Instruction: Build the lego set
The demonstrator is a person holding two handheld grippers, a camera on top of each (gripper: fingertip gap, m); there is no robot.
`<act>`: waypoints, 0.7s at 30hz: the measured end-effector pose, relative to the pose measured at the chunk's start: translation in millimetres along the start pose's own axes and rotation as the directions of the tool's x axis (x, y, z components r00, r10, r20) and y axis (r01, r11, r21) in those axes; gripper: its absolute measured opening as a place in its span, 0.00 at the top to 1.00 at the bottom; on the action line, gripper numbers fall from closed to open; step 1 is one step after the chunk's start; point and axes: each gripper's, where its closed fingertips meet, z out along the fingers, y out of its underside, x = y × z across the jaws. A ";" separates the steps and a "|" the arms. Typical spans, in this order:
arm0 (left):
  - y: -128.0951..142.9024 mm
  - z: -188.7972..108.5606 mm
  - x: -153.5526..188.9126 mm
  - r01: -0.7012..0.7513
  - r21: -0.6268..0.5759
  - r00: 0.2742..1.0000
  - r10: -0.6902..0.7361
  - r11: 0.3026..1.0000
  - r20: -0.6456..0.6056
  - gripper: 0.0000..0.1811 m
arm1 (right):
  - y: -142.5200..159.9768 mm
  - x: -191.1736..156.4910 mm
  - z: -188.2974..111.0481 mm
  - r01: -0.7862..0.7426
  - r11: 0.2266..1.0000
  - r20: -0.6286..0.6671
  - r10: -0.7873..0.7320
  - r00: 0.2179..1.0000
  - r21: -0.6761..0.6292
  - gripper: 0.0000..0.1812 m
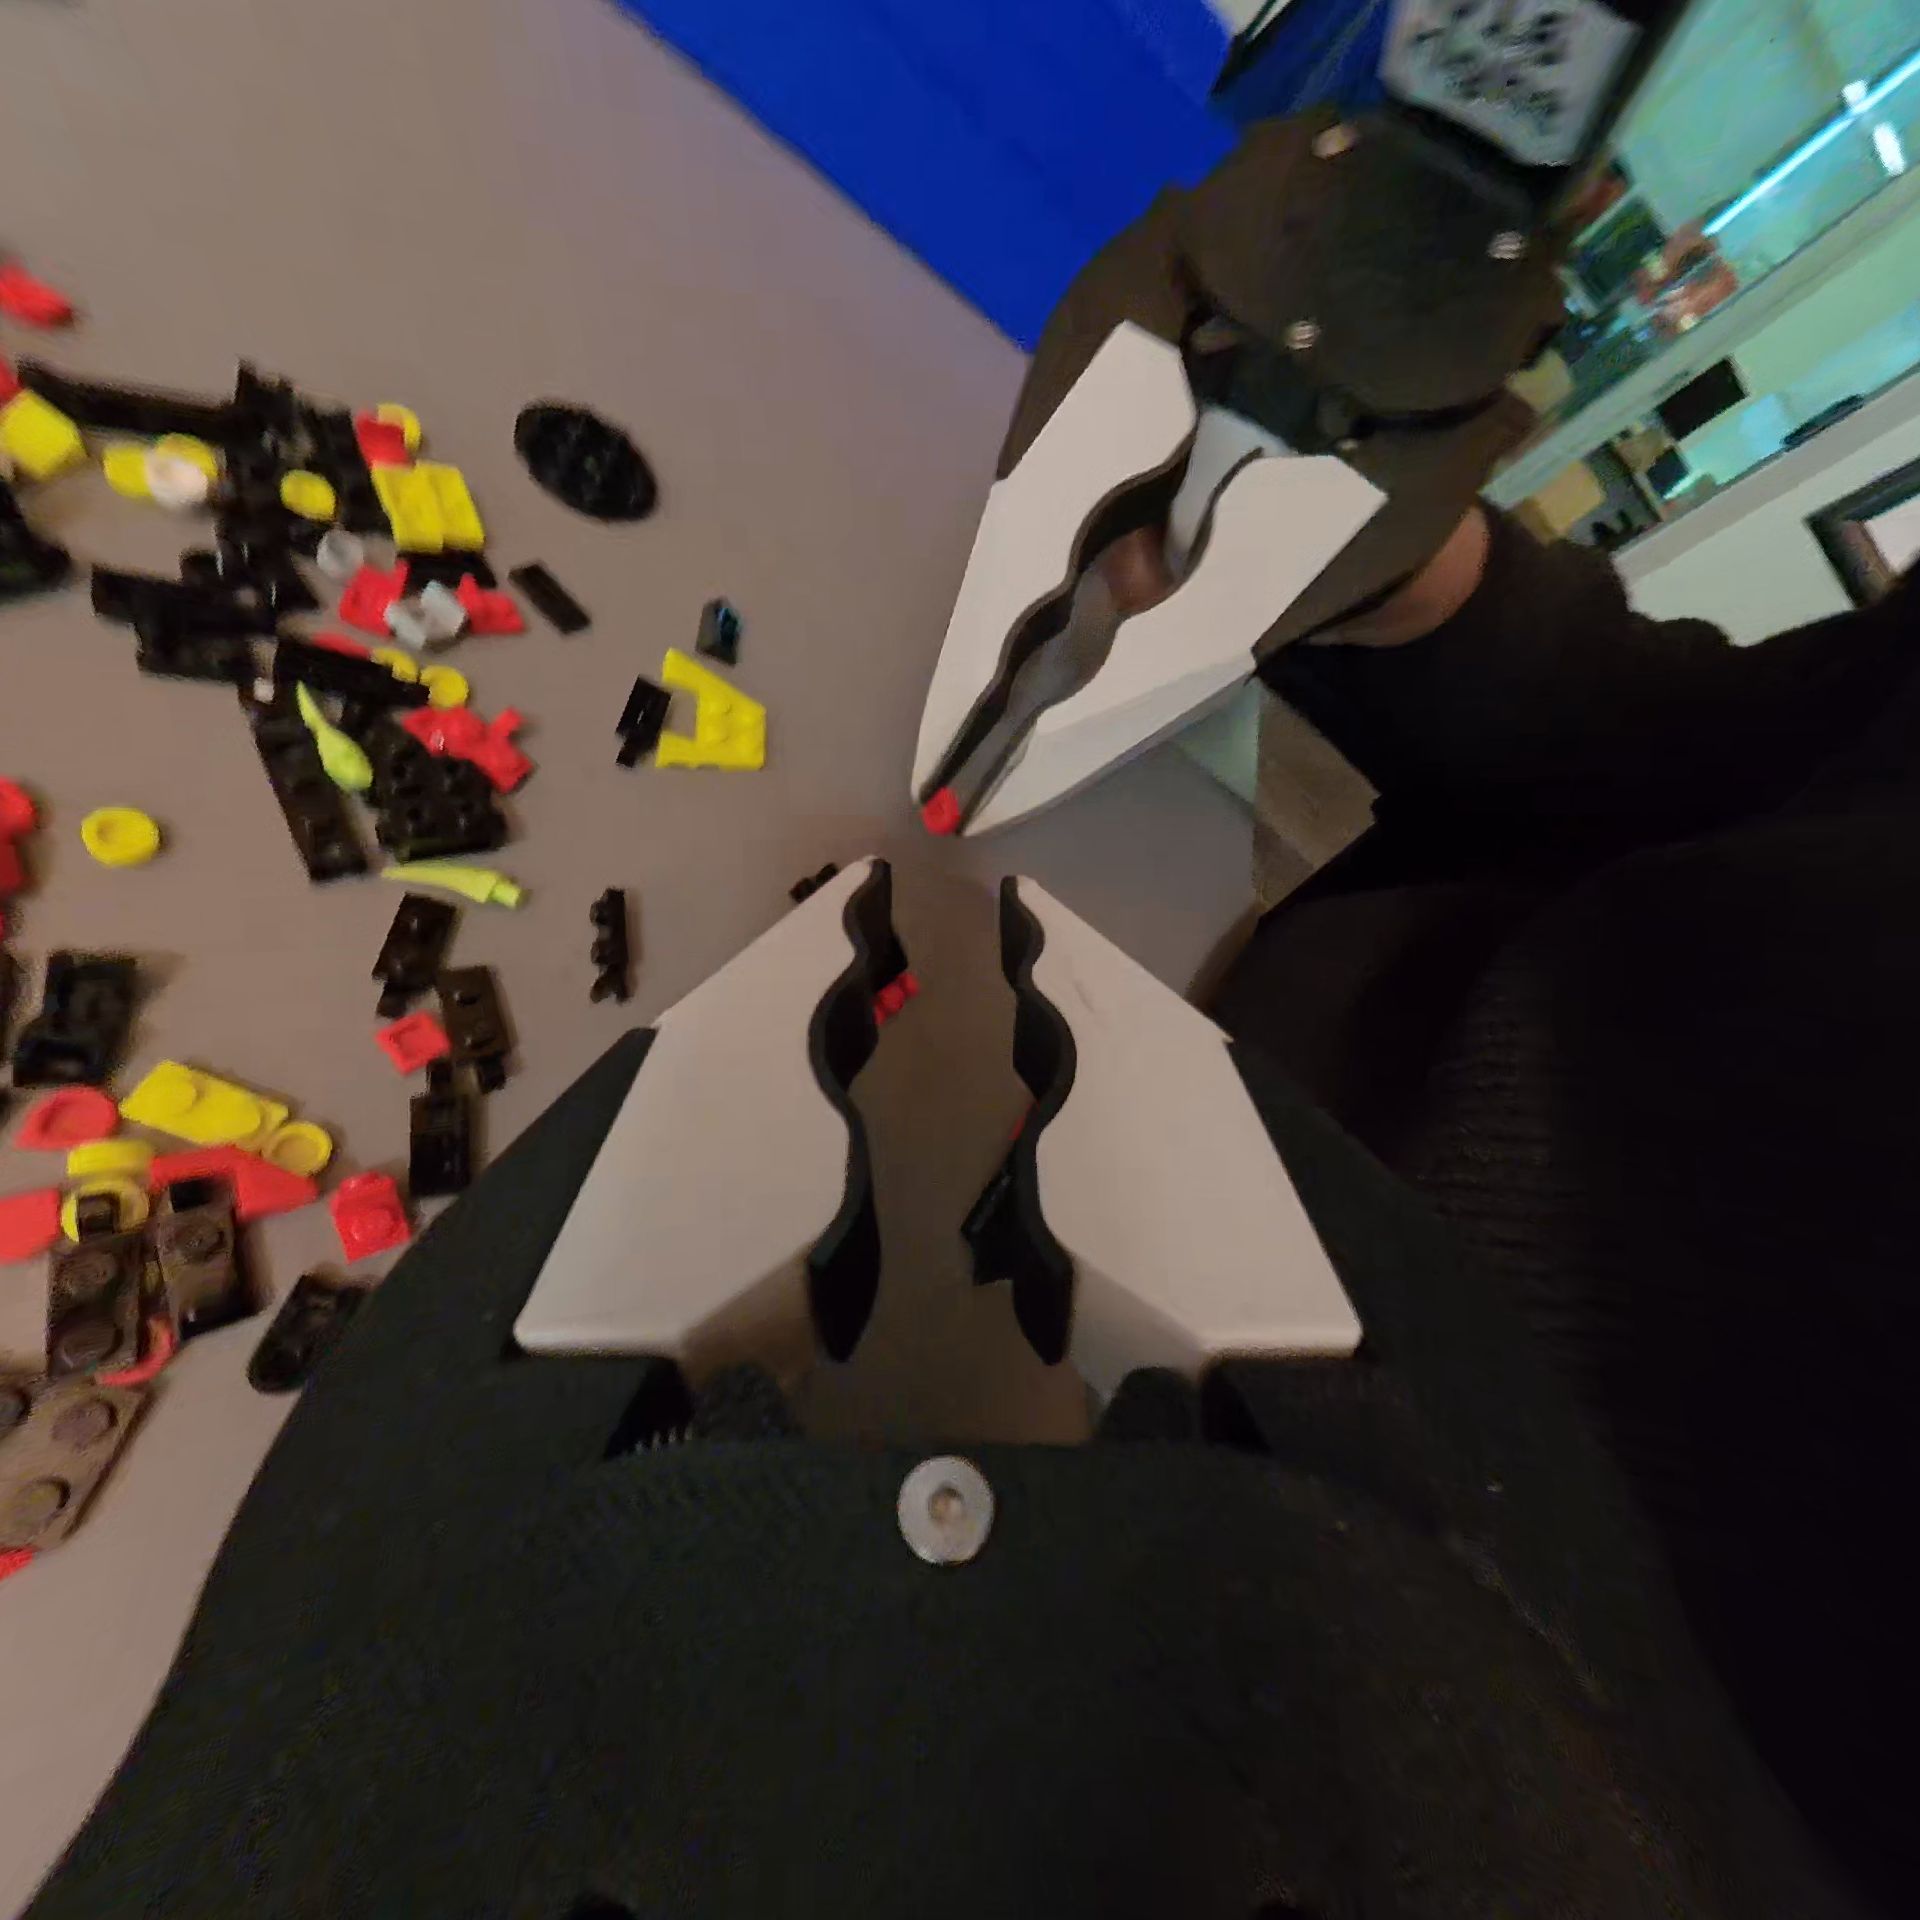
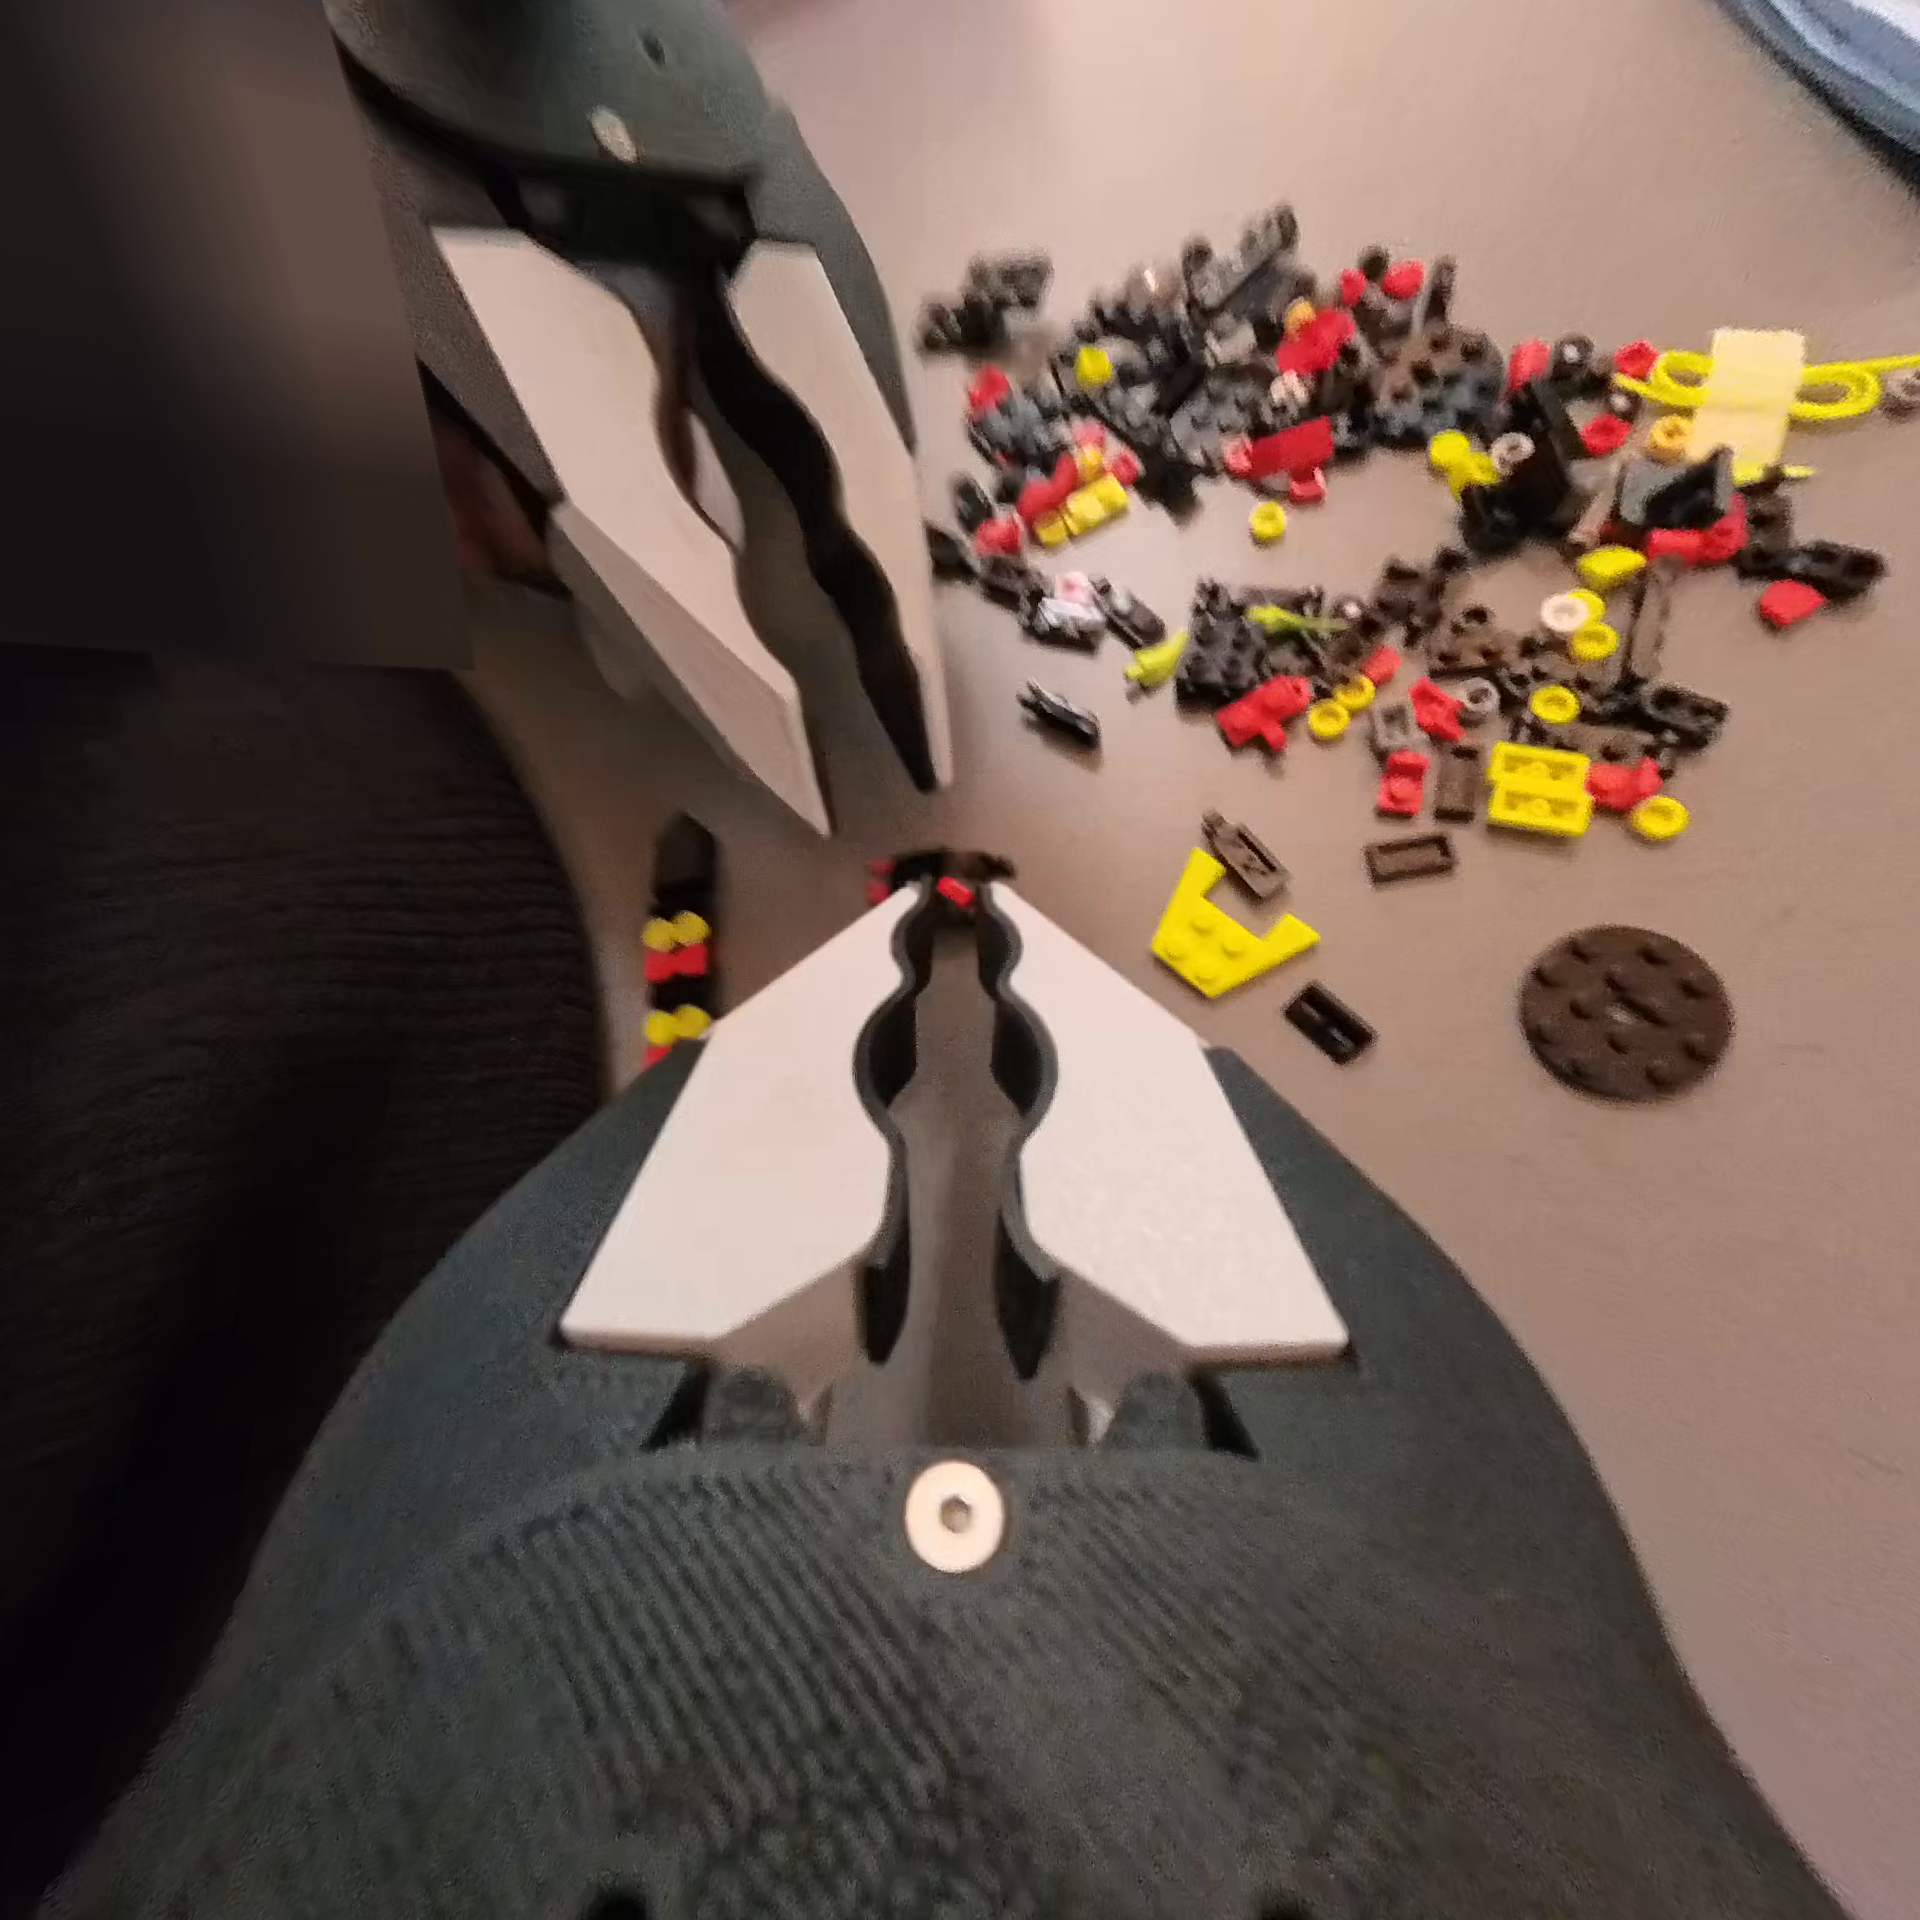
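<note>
**Right claw pinches a tiny red brick**

Right claw [image 2: 951,883] is squeezed almost shut, and a small red piece [image 2: 953,889] sits between its tips. Left claw [image 1: 940,883] stands open and holds nothing. Both hang over the grey table [image 1: 623,260], tips close together. Loose lego pieces [image 2: 1403,540] lie in a blurry heap off to the side. Near it sit a yellow wedge plate [image 2: 1226,940] and a round black plate [image 2: 1626,1013]. A red, yellow and black build [image 2: 675,961] is half hidden behind the right claw.

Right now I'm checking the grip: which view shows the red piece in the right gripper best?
The left wrist view: the red piece sits sharp and unhidden, pinched at the right gripper tips. The right wrist view shows the piece only as a blurred red speck between its own fingertips.
</note>
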 end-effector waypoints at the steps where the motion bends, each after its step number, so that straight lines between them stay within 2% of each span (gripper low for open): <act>1: -4.7 -2.6 4.4 -0.034 0.029 0.999 0.035 0.999 -0.016 0.90 | -8.1 -6.1 -3.3 -0.034 0.998 0.056 0.031 0.998 0.051 0.97; 6: -20.4 -12.8 19.5 -0.191 0.128 0.981 0.195 0.973 -0.022 0.93 | -35.6 -24.5 -19.8 -0.192 0.960 0.273 0.132 0.953 0.204 0.97; 12: -30.4 -18.9 32.9 -0.318 0.200 0.946 0.323 0.927 0.009 0.97 | -38.7 -31.6 -20.8 -0.243 0.947 0.340 0.162 0.926 0.210 0.97; 21: -28.3 -18.5 36.8 -0.325 0.197 0.943 0.333 0.925 -0.011 0.97 | -42.9 -31.9 -24.4 -0.318 0.922 0.403 0.210 0.891 0.221 0.97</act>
